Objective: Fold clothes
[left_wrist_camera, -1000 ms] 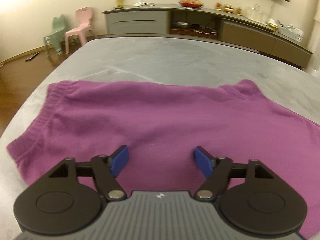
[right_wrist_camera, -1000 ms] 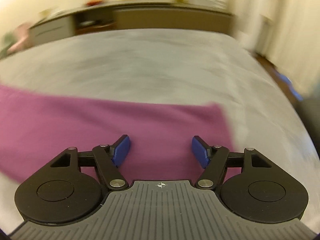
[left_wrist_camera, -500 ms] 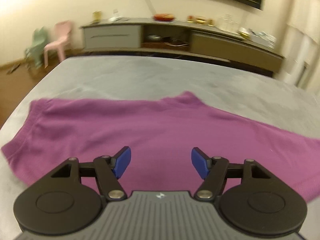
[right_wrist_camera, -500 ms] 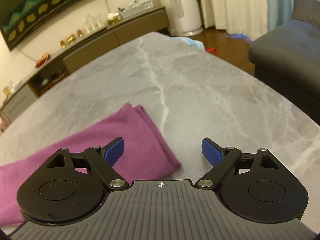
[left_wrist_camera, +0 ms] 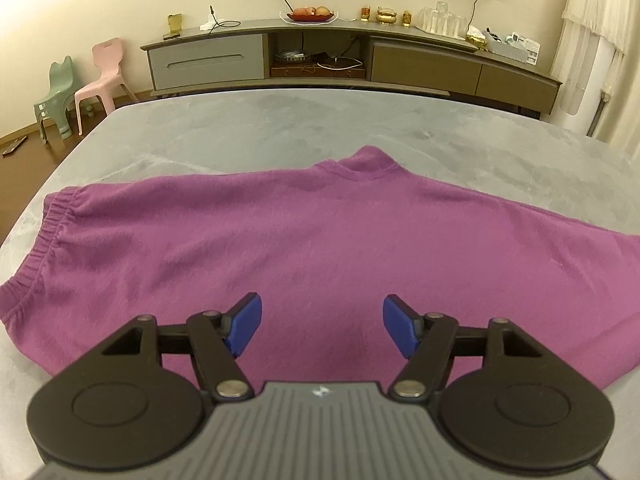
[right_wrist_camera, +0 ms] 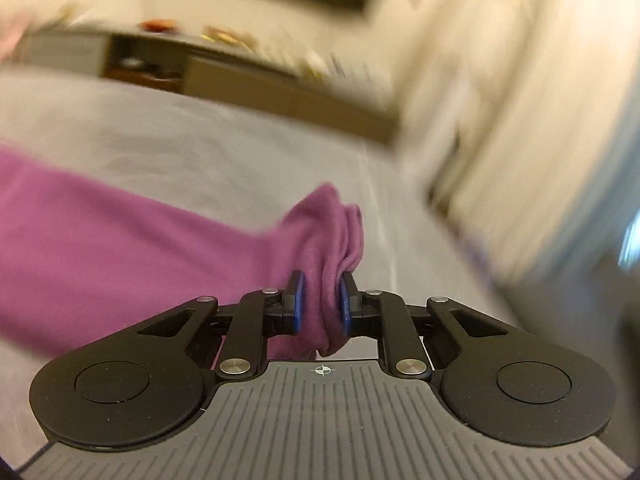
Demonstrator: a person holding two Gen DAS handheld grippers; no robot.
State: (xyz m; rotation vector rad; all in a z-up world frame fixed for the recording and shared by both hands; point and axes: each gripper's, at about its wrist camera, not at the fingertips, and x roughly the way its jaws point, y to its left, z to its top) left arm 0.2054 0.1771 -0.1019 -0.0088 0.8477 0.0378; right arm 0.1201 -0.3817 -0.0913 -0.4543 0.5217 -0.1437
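A pair of purple pants (left_wrist_camera: 280,240) lies flat on the grey marble table (left_wrist_camera: 280,128), with its elastic waistband (left_wrist_camera: 44,236) at the left. My left gripper (left_wrist_camera: 322,328) hovers open just above the near part of the fabric, nothing between its blue pads. In the blurred right wrist view, my right gripper (right_wrist_camera: 321,304) is shut on the bunched leg end of the purple pants (right_wrist_camera: 328,240), which rises in a fold between the blue pads (right_wrist_camera: 297,300).
Beyond the table stands a long low sideboard (left_wrist_camera: 352,60) with a fruit plate, glasses and ornaments. A pink chair (left_wrist_camera: 104,72) and a green chair (left_wrist_camera: 56,92) stand on the wooden floor at the left. The table's left edge (left_wrist_camera: 60,160) curves close to the waistband.
My right gripper has closed on the leg end of the pants and is swinging fast, blurring its view. The left gripper has drifted slightly, still open over the fabric.
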